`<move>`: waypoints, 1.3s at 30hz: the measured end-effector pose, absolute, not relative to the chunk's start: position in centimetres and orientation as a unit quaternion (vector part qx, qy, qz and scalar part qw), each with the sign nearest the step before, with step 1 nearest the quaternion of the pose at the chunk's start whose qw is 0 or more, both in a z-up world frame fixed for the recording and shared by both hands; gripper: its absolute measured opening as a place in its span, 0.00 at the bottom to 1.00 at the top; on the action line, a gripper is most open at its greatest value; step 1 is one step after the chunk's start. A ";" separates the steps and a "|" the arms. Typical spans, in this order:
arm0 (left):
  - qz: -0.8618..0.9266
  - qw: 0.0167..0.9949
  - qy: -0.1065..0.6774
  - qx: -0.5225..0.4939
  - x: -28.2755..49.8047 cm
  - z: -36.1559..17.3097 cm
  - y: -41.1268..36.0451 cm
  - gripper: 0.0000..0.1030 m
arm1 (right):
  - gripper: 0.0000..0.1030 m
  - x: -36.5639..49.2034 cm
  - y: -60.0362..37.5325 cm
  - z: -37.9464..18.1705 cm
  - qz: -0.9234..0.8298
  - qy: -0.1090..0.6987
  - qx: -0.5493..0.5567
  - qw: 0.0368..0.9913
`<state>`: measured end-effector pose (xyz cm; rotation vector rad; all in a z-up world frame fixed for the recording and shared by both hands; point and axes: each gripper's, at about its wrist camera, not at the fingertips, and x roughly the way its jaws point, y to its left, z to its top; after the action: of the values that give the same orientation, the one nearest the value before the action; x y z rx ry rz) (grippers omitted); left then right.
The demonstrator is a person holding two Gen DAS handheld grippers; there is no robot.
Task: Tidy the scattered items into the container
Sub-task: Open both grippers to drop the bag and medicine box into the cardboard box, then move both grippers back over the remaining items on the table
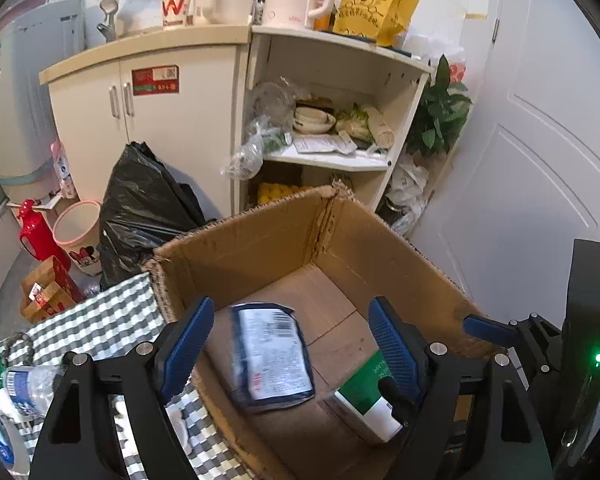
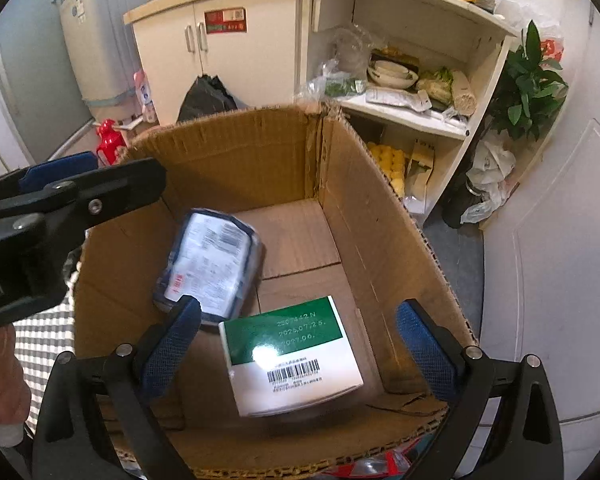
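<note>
Both tools, left (image 1: 290,344) and right (image 2: 298,344), hang wide and empty over the box (image 2: 240,152); packet (image 2: 210,262) and carton (image 2: 292,356) lie inside. Next, lift clear before fetching the bottle (image 1: 24,388) beside the box.

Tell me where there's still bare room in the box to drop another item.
The box floor is bare at the far end, between the blue packet, the far wall and the right wall. A narrower strip runs along the right wall beside the green carton. The near-left half is crowded: packet and carton touch there.
</note>
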<state>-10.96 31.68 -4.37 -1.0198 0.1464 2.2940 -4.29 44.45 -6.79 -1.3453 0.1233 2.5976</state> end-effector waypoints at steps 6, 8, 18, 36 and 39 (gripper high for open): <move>0.878 0.301 0.049 -0.368 -10.2 -2.6 29.9 0.83 | 0.96 -3.6 43.7 -5.0 0.894 0.044 -0.432 0.109; 0.882 0.296 0.047 -0.362 -9.9 -2.0 29.3 0.84 | 0.96 -3.2 43.3 -4.3 0.899 0.045 -0.422 0.110; 0.902 0.277 0.033 -0.330 -7.8 0.9 25.7 0.88 | 1.00 -1.8 41.9 -1.1 0.922 0.053 -0.369 0.109; 0.933 0.216 0.004 -0.287 -4.4 4.1 17.1 1.00 | 1.00 -0.3 37.3 2.1 0.949 0.055 -0.301 0.071; 0.937 0.201 0.004 -0.286 -4.2 4.3 15.7 1.00 | 1.00 -0.3 36.3 2.4 0.952 0.055 -0.295 0.063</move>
<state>-4.21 15.72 4.30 -0.7978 0.0109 2.6180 -0.30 36.34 2.38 -0.8908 0.1650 2.8765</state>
